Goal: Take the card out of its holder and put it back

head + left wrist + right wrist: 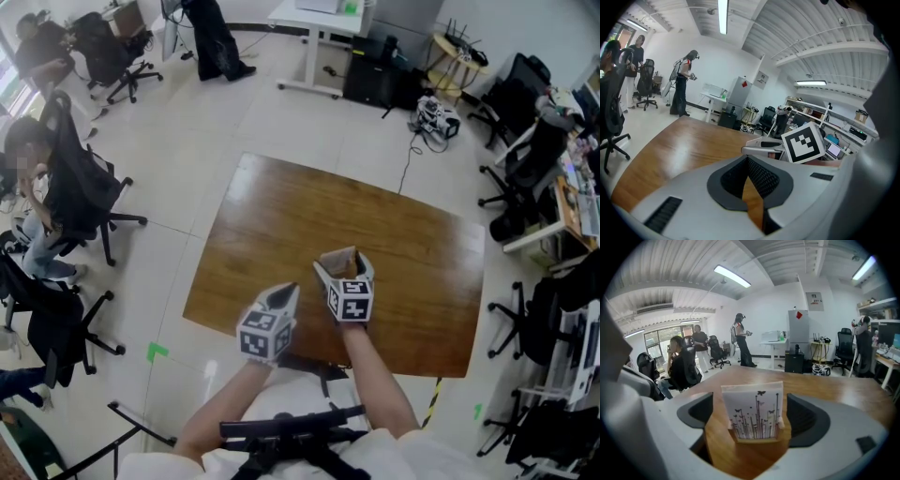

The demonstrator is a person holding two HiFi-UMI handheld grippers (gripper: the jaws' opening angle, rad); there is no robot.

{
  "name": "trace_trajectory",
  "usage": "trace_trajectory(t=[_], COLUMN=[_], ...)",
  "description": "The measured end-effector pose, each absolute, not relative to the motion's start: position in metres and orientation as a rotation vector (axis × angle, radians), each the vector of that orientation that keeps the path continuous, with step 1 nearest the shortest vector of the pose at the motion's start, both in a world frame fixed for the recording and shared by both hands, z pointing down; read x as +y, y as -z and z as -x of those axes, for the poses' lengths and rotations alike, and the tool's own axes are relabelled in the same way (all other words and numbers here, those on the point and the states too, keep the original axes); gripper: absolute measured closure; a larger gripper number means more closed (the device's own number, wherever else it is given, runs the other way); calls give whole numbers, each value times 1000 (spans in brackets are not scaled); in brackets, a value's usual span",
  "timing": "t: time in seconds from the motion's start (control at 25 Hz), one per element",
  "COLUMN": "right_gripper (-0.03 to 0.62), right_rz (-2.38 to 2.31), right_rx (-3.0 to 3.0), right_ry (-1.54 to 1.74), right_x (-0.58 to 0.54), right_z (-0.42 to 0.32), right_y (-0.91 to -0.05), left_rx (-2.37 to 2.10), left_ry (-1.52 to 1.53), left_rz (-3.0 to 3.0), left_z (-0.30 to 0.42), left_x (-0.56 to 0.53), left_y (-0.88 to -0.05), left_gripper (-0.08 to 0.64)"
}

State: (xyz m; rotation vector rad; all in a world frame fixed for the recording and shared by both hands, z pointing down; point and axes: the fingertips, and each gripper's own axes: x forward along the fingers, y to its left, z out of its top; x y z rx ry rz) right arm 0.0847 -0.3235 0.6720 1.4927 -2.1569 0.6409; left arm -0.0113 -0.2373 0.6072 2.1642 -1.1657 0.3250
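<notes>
A white card (756, 414) printed with dark stems and butterflies stands upright in a small wooden holder (758, 438) on the brown table (281, 225). My right gripper (752, 409) is open wide. Its jaws stand on either side of the card and its pads do not touch it. In the head view the card (343, 264) shows between the right gripper's (344, 259) jaws near the table's front edge. My left gripper (286, 292) hovers just left of it, shut with nothing in it (748, 161). The left gripper view also shows the right gripper's marker cube (802, 143).
Office chairs (89, 202) and seated people stand left of the table, more chairs (530, 159) and desks to the right. A white desk (314, 37) and a standing person (740, 338) are beyond the far edge. The table's bare top stretches away behind the holder.
</notes>
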Motion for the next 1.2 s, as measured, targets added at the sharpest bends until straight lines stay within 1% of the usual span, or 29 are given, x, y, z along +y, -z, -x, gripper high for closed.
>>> trace_trajectory(t=[0.6,1.2], right_gripper=[77,106], right_rz=[-1519,-1535], right_rx=[-2128,-2114], right_ry=[-618,-600], right_x=[-337,-342], right_z=[-82,-84], right_y=[-685,-689], left_rx=[-1172,-1179], left_ry=[-351,-348], left_rz=[-2146,-2123], left_z=[17,24], left_x=[-243,-244], left_y=[-614,-618], left_gripper=[569,569])
